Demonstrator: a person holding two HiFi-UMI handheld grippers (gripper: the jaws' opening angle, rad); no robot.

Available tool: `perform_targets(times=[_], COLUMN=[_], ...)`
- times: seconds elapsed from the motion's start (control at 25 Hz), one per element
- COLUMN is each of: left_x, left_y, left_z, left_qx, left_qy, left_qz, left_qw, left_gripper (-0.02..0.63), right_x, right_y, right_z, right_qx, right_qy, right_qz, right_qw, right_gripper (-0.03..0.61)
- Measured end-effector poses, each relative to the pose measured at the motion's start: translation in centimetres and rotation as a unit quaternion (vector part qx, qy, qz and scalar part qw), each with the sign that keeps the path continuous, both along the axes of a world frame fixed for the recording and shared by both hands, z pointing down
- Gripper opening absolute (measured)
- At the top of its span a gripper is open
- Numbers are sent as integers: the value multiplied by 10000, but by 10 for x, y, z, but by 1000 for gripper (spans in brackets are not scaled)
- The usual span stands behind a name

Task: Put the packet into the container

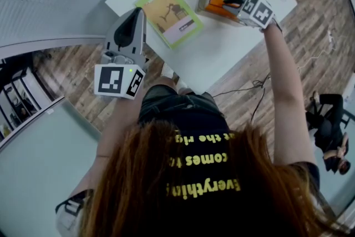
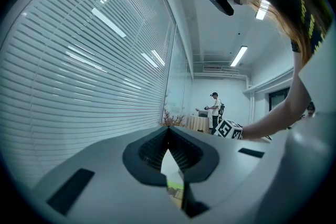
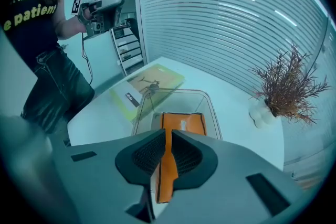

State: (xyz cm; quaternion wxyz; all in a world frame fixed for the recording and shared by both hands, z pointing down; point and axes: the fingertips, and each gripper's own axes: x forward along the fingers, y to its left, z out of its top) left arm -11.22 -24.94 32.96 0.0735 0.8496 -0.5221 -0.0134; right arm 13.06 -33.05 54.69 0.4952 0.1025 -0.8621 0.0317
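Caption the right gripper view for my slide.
Orange packet in the clear container, pinched by the right gripper.

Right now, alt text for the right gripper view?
Right gripper with jaws shut on an orange packet sitting in a clear container on a white table. A green book lies beyond, a dried plant at right.

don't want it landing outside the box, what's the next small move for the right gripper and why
Probably lower the right gripper a little, then open it. Its jaws are shut on the near end of the orange packet, which is held raised. The far end lies inside the clear container, so the packet should settle within the walls.
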Motion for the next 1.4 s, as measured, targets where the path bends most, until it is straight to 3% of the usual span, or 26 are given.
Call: perform_targets(times=[0.32, 0.52, 0.64, 0.84, 0.92, 0.96, 1.12, 1.32, 1.4], left_x=[3, 7, 8, 17, 22, 25, 35, 45, 49], left_y=[1, 2, 1, 2, 1, 1, 1, 4, 5], left_z=[-3, -6, -7, -8, -9, -9, -13, -13, -14], left_qx=[36, 84, 99, 102, 117, 125, 215, 284, 302], left_qy=[-1, -5, -22, -19, -11, -5, -56, -182, -194], left_qz=[59, 102, 119, 245, 311, 347, 512, 673, 739], left_qw=[10000, 9999, 9999, 9996, 9994, 9993, 9984, 9972, 9966], left_gripper=[2, 2, 2, 2, 2, 2, 2, 2, 2], right_x=[-1, 1, 4, 23, 27, 27, 29, 26, 26], right_y=[-5, -6, -10, -5, 3, 9, 37, 69, 83], right_z=[-16, -37, -61, -115, -131, -138, -160, -185, -197], right_qx=[369, 744, 1018, 1549, 1677, 1724, 1944, 2176, 2310], right_qy=[-502, -1183, -2039, -3626, -3983, -4057, -4073, -3921, -3967], right_qz=[595, 1317, 2089, 3380, 3678, 3755, 3935, 3883, 3940], right_qw=[9963, 9814, 9510, 8546, 8234, 8153, 8009, 8051, 7963], right_gripper=[20, 20, 20, 20, 20, 20, 20, 20, 20])
